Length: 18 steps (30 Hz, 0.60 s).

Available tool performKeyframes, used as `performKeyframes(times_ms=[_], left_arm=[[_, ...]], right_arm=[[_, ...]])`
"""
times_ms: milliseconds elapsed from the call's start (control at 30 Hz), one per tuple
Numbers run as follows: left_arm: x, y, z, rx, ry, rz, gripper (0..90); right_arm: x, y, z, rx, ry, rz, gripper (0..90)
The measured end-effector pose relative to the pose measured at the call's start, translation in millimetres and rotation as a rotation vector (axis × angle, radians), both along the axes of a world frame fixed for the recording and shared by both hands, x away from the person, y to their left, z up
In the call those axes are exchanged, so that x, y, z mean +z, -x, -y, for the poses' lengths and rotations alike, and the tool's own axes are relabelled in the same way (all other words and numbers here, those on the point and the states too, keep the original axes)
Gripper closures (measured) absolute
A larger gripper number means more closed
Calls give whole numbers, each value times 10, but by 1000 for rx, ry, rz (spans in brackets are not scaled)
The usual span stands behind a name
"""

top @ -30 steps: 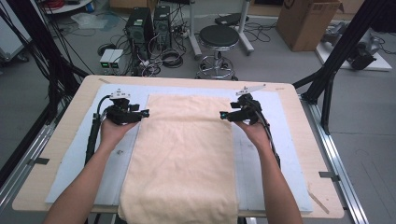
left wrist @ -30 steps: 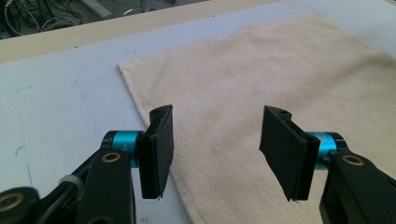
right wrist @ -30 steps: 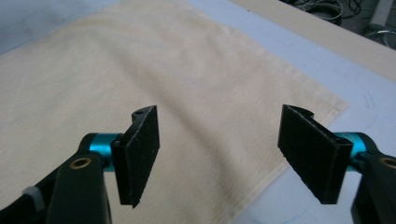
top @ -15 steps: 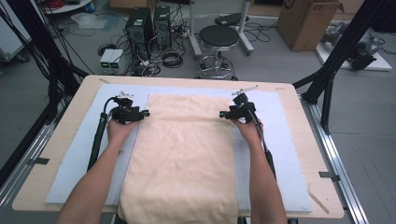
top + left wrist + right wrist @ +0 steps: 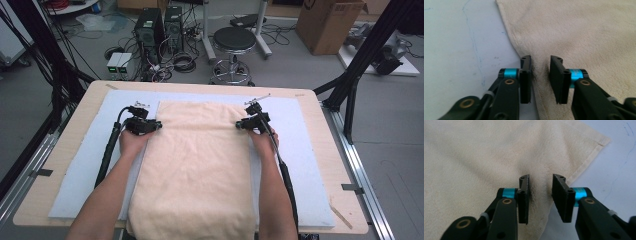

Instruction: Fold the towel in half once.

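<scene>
Wooden table [image 5: 65, 150] with pale blue foam mat [image 5: 90, 165] on top; grey workshop floor behind. Cream terry towel [image 5: 200, 165] lies flat mid-mat, nubby weave, stitched hem, near end draped over table's near edge. Left gripper [image 5: 540, 77] at towel's far left edge, right gripper [image 5: 540, 197] near far right corner. Both jaw pairs have just been closing, now narrow, raised fold of cloth between the black pads; whether pads fully pinch is hard to tell. Round black stool [image 5: 234, 40], cardboard box [image 5: 330, 22], computer towers [image 5: 160, 27] beyond; no legible writing.

No readable text, label, brand, number or sign anywhere
</scene>
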<state>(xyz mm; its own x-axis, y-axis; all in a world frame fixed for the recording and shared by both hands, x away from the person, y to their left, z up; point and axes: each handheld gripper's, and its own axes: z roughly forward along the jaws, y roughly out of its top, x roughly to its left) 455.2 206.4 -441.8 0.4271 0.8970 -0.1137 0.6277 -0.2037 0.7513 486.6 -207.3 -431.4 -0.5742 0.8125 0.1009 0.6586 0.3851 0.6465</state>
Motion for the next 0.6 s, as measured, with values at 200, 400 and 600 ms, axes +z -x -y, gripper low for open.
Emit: performKeyframes(times_ms=[200, 400, 600], left_arm=[[16, -9, -50, -3, 71, -32, 849], [195, 38, -169, -19, 185, 12, 851], [401, 156, -254, -62, 244, 52, 852]], right_arm=[[31, 0, 2, 50, -45, -24, 832], [249, 70, 77, 108, -99, 17, 837], [498, 208, 157, 170, -182, 62, 839]])
